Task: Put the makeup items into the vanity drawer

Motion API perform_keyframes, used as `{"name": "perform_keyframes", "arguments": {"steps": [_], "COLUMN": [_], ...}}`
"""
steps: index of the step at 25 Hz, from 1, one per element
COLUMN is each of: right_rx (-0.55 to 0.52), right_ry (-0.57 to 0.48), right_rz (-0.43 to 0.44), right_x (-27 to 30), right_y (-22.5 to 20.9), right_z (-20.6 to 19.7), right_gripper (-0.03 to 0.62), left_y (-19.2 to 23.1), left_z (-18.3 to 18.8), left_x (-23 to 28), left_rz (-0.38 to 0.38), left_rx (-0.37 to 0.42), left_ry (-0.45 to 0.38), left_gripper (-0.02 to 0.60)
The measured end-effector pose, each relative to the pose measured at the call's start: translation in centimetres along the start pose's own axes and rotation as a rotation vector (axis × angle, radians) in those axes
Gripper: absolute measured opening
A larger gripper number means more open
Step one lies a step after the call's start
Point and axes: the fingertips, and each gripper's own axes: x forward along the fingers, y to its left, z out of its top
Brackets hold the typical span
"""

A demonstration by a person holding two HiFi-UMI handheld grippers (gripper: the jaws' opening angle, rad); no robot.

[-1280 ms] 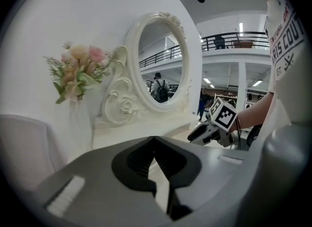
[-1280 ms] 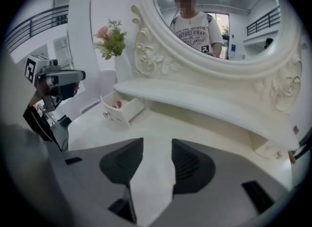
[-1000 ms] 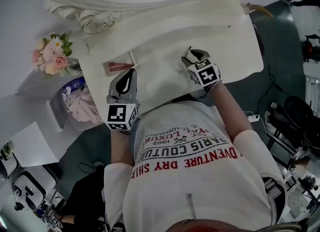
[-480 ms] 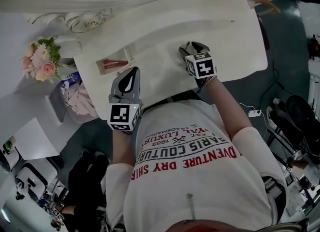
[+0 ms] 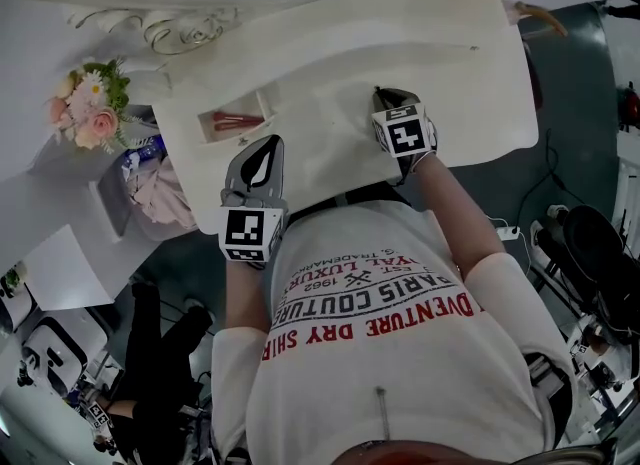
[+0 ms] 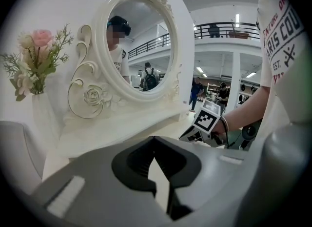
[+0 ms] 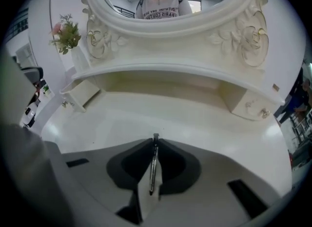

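The white vanity's left drawer stands pulled open, and a reddish makeup item lies in it. The same drawer shows at the left of the right gripper view. My right gripper rests low over the tabletop's middle. Its jaws are closing on a thin dark makeup stick, which lies along the slit between them, so the right gripper grips it. My left gripper hovers at the table's front edge, just right of the drawer. Seen from its own camera, the left gripper is shut with nothing in it.
An oval mirror in a carved white frame stands at the back of the tabletop. A vase of pink flowers sits left of the vanity. A small closed drawer is at the right. Cables and gear lie on the floor.
The right gripper's jaws have drawn together around the thin stick. Both grippers have stayed almost in place while the head view shifted slightly.
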Motion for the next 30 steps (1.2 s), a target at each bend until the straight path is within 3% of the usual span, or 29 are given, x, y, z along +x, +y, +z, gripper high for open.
{"name": "perform_keyframes", "arguments": {"steps": [5, 11, 20, 30], "right_rx": [-0.017, -0.085, -0.301, -0.523], "right_ry": [-0.028, -0.158, -0.292, -0.334], "right_rz": [0.03, 0.111, 0.207, 0.328], "right_x": [-0.9, -2.7, -4.4, -3.4], "right_y": [1.3, 5.0, 13.9, 24.5], "right_z": [1.1, 5.1, 11.8, 15.3], "right_gripper": [0.043, 0.043, 0.043, 0.043], "left_y": [0.9, 2.7, 7.0, 11.8], "left_z": [0.4, 0.8, 1.2, -1.1], "left_x": [-1.0, -3.2, -8.7, -14.8], "left_rz": [0.012, 0.038, 0.12, 0.225], "left_rx": [-0.003, -0.001, 0.022, -0.001], "left_ry": [-0.029, -0.075, -0.141, -0.174], "left_gripper": [0.008, 0.009, 0.009, 0.009]}}
